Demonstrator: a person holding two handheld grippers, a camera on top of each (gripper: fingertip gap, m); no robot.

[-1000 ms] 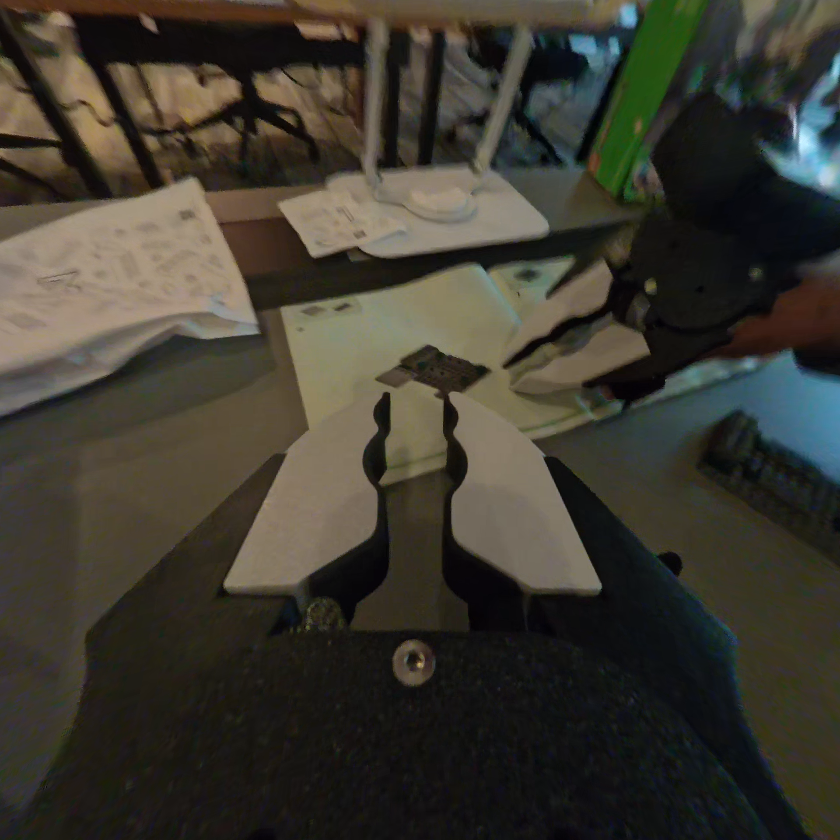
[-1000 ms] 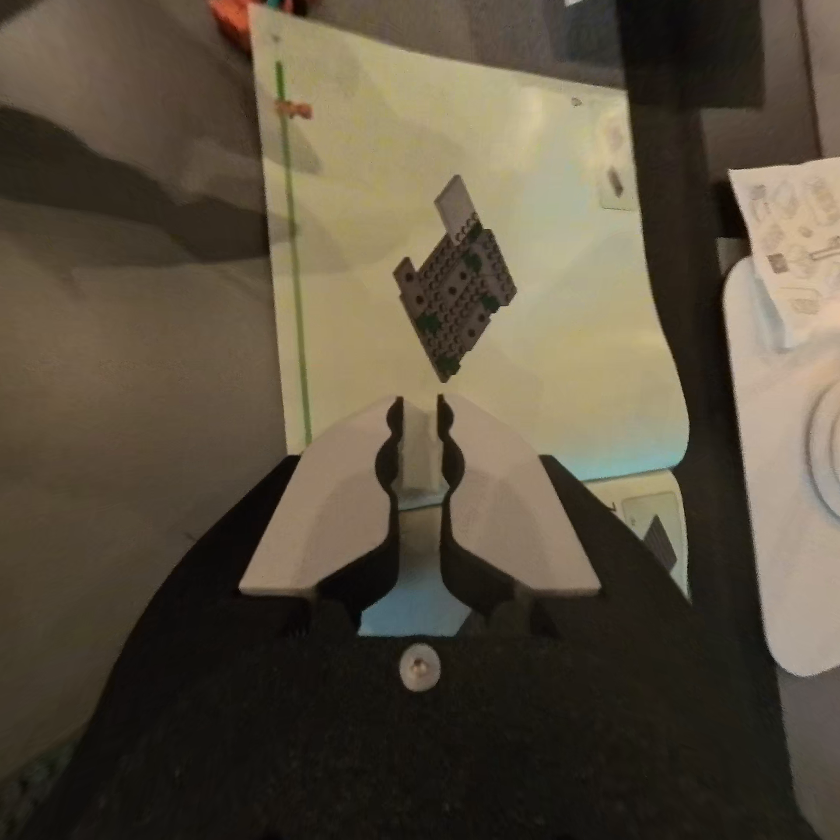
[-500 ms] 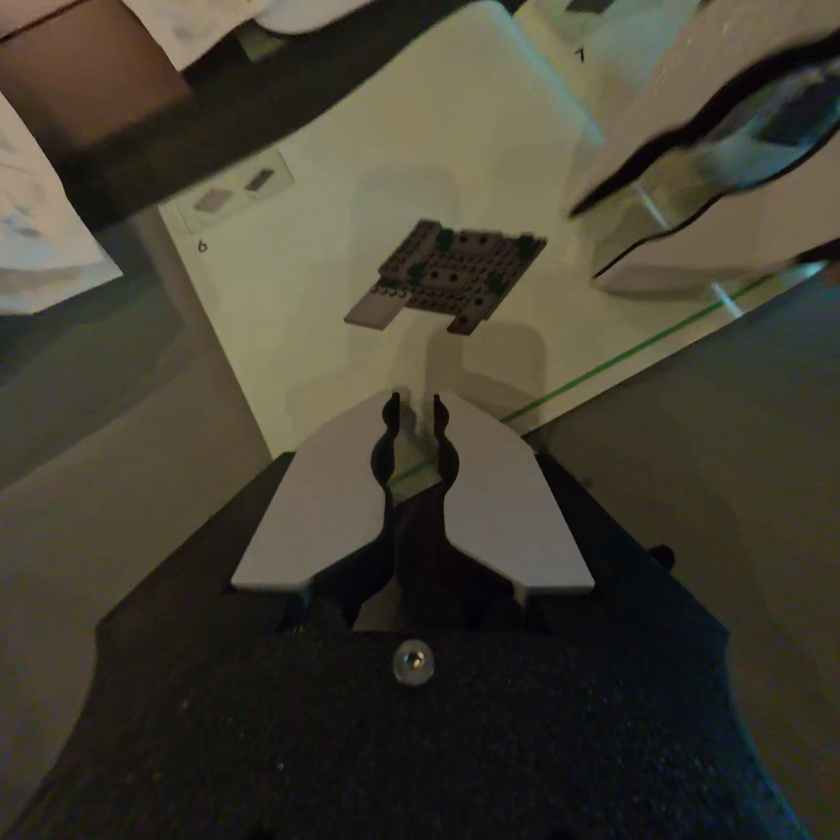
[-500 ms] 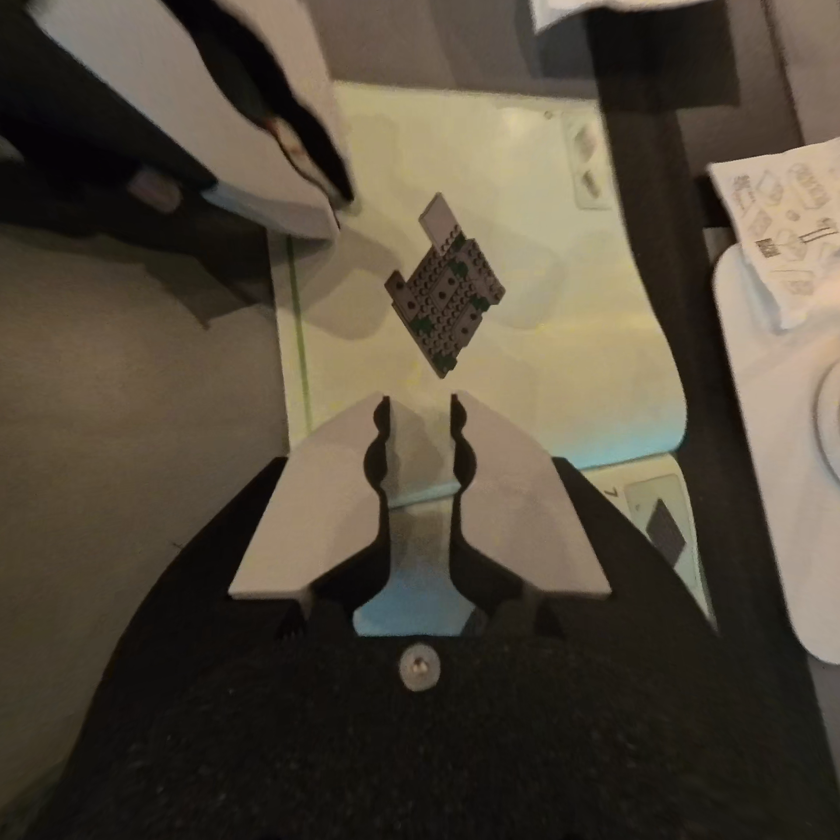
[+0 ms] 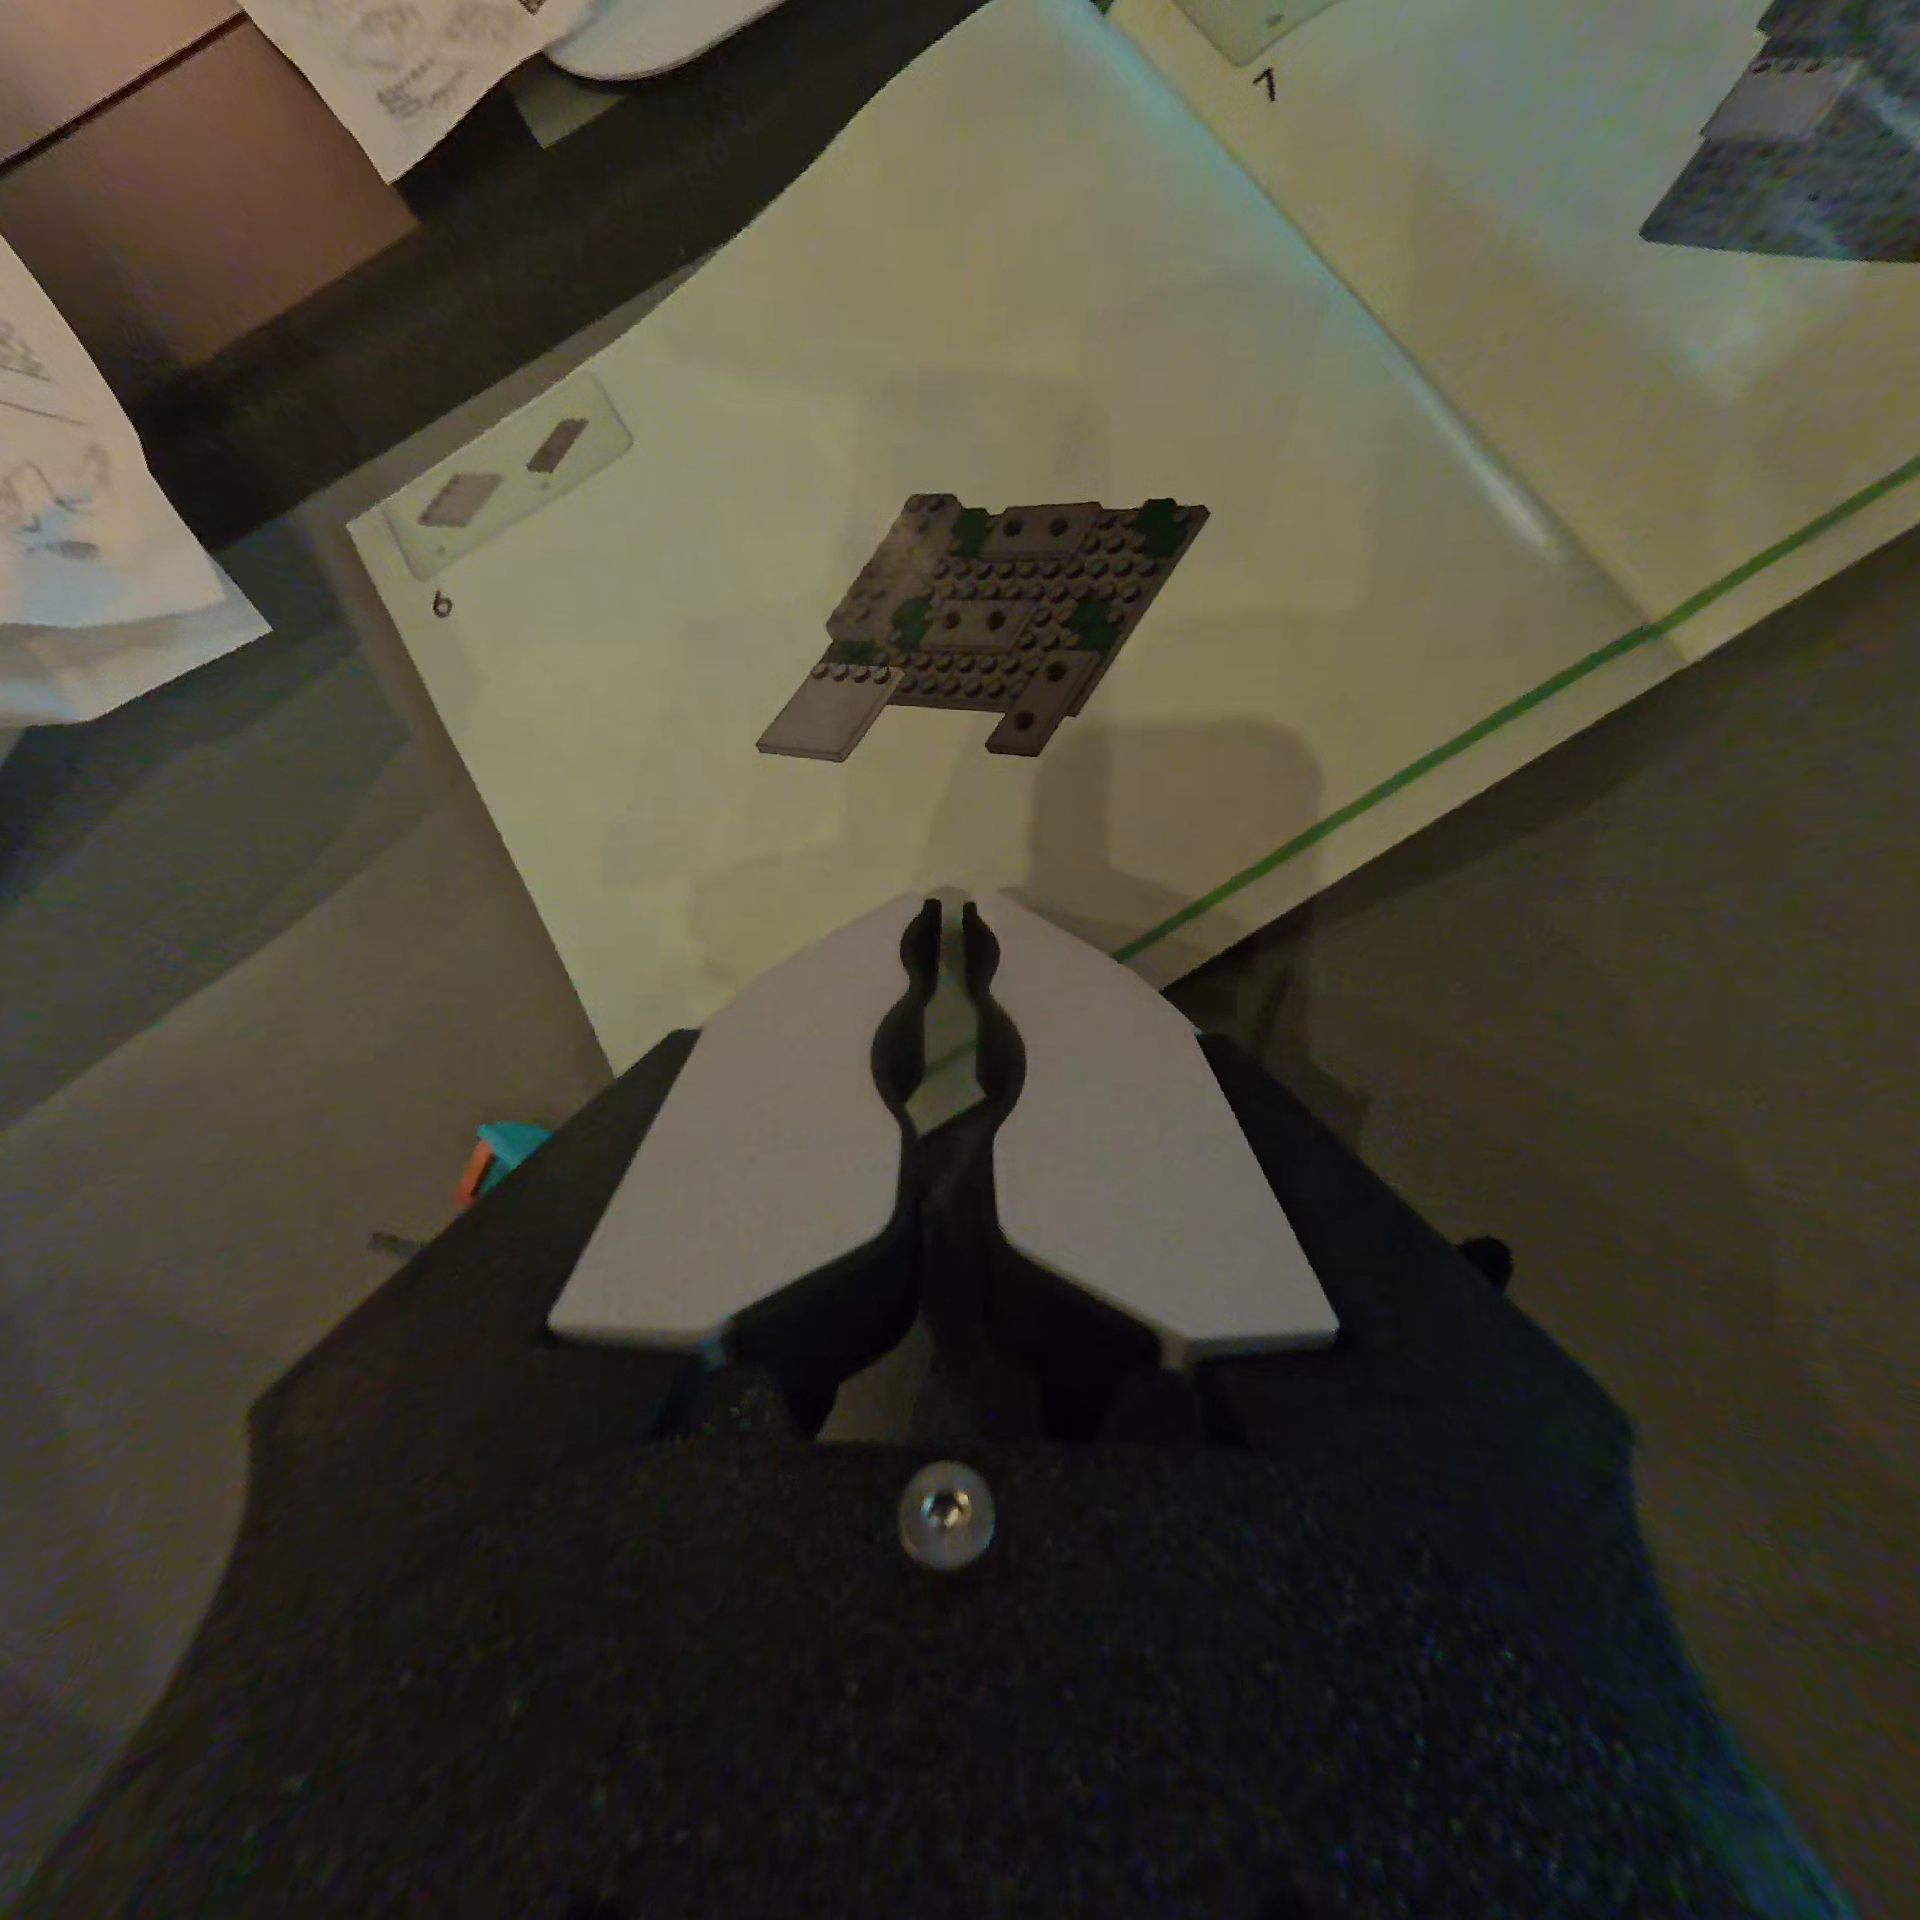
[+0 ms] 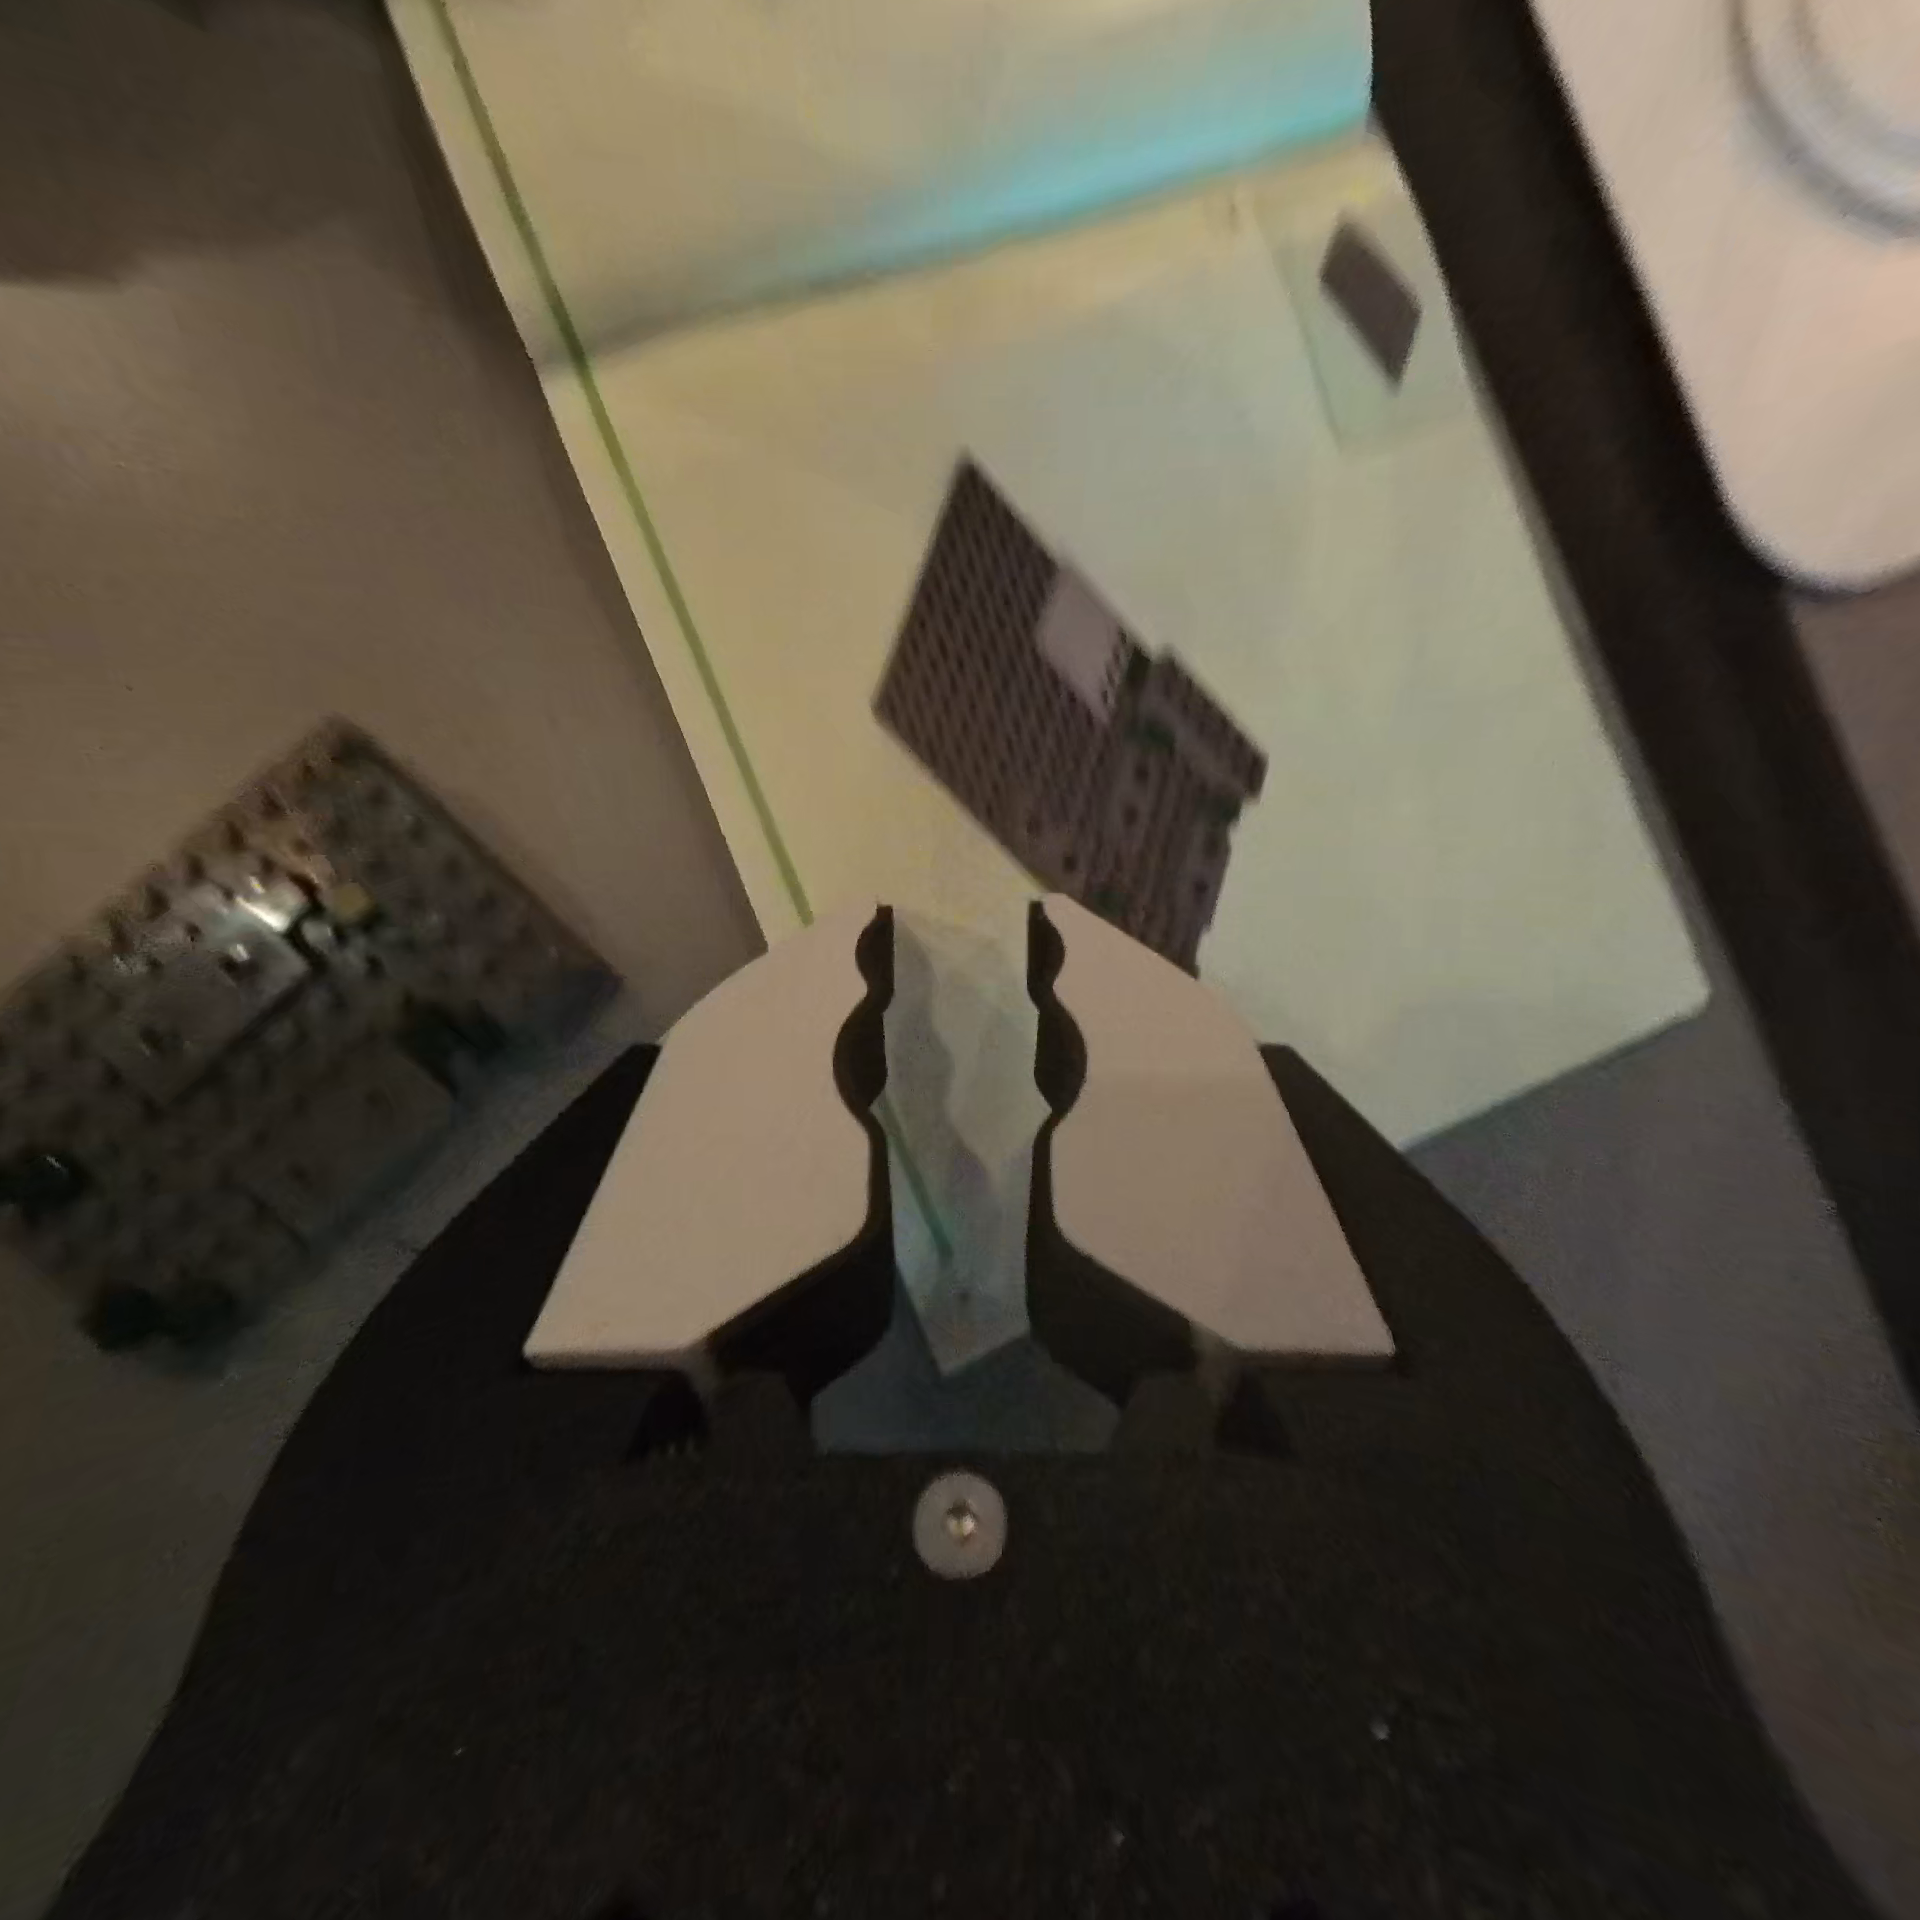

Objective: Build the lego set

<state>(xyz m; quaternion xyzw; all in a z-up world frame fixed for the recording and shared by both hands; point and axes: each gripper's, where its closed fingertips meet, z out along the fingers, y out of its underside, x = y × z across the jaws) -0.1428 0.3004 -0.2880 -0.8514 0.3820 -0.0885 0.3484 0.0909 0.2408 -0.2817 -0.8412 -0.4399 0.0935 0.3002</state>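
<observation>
Over the instruction book (image 5: 935,343), the left hand-held gripper (image 5: 953,906) has nearly closed (empty); the right hand-held gripper (image 6: 956,914), apart, has swung toward the gray lego base (image 6: 260,1029).

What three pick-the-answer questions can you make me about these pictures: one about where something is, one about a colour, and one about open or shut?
1. Where does the grey lego build lie?
A. On top of the booklet
B. On the table, beside the booklet
C. Between the jaws

2. What colour is the thin line near the booklet's edge?
A. Red
B. Blue
C. Green

3. How are the left gripper jaws?
A. Almost shut, holding nothing
B. Wide open
C. Clamped on a brick

Answers:
1 B: the right wrist view shows the build on the bare table, left of the page.
2 C: the line is green in both views.
3 A: only a thin slit shows between the jaws, with the page visible through it.
</observation>
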